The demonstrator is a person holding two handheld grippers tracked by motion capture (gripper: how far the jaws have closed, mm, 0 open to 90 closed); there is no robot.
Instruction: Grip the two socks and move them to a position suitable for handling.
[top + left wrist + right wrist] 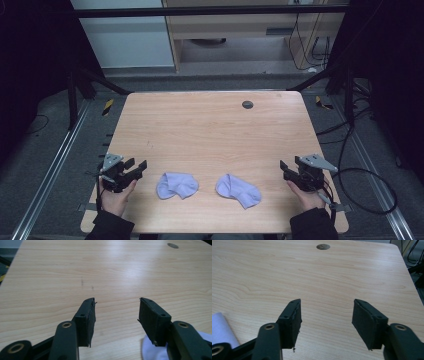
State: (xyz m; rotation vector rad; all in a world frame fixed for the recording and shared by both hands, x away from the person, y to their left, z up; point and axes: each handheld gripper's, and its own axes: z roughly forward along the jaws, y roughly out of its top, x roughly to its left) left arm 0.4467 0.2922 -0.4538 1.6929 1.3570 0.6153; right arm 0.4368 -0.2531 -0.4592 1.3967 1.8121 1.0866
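Two pale lilac socks lie side by side near the front of the wooden table [210,130]: the left sock [177,185] and the right sock [238,190]. My left gripper [136,167] rests at the table's left front, held by a hand, a short way left of the left sock. Its jaws stand wide apart over bare wood [117,312], and a corner of the left sock [152,351] peeks out behind the right jaw. My right gripper [286,169] sits at the right front, open with nothing between its jaws [326,315]. An edge of the right sock [222,330] shows at lower left.
A round dark grommet [247,104] is set in the table near its far edge. Cables [367,190] trail off the right side onto the floor. Metal frame rails run along both sides of the table.
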